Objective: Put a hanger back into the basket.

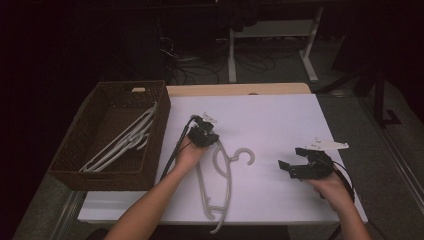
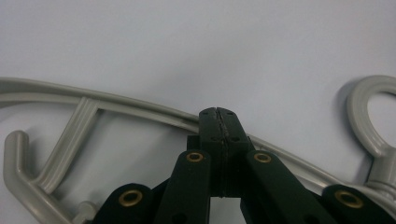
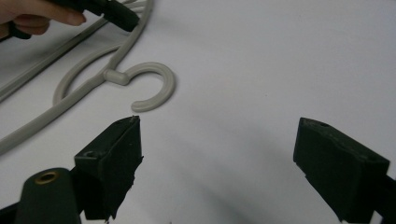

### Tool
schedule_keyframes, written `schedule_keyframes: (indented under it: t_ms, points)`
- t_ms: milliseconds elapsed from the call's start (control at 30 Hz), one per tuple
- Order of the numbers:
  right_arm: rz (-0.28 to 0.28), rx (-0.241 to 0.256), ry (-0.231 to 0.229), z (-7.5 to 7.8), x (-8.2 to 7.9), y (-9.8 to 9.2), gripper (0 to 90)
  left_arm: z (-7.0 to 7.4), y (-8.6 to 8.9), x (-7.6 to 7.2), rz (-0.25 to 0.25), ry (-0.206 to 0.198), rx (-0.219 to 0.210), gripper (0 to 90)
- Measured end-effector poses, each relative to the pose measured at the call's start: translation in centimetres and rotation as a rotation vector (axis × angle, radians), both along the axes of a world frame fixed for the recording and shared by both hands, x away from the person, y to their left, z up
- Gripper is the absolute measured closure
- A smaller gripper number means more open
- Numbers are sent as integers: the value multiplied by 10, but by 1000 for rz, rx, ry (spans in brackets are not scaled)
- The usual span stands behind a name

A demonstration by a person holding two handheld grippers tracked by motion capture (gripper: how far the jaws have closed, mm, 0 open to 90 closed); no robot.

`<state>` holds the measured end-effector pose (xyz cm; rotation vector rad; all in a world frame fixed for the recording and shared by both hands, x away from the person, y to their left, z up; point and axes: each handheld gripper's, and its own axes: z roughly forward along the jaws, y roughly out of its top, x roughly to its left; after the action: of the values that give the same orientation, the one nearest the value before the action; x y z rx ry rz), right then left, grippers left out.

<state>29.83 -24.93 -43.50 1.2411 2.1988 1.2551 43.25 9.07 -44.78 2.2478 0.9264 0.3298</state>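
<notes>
Black left tongs (image 1: pixel 206 134) pinch the hanger (image 1: pixel 220 185); right tongs (image 1: pixel 292 164) gape.

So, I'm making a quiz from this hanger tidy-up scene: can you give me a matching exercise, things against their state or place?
Things:
1. left tongs
2. right tongs
3. grey hanger
4. wicker basket

States or places:
a. open over bare table
b. holds more hangers
c. shut at the hanger's arm
d. flat on the white table

Pairs: 1-c, 2-a, 3-d, 4-b
</notes>
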Motion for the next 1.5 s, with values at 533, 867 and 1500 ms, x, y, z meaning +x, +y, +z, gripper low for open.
schedule_keyframes:
  t_ms: [533, 867, 1500]
  points:
    - [3, 9, -5, 1, -1, -1, 152, 4, -48, 28, -55, -3, -26, 843]
    - [1, 0, -4, 1, -2, 0, 152, 25, 5, 0, 61, 13, -14, 551]
    - [-4, 3, -4, 1, -2, -1, 152, 0, 5, -2, 78, 50, 75, 678]
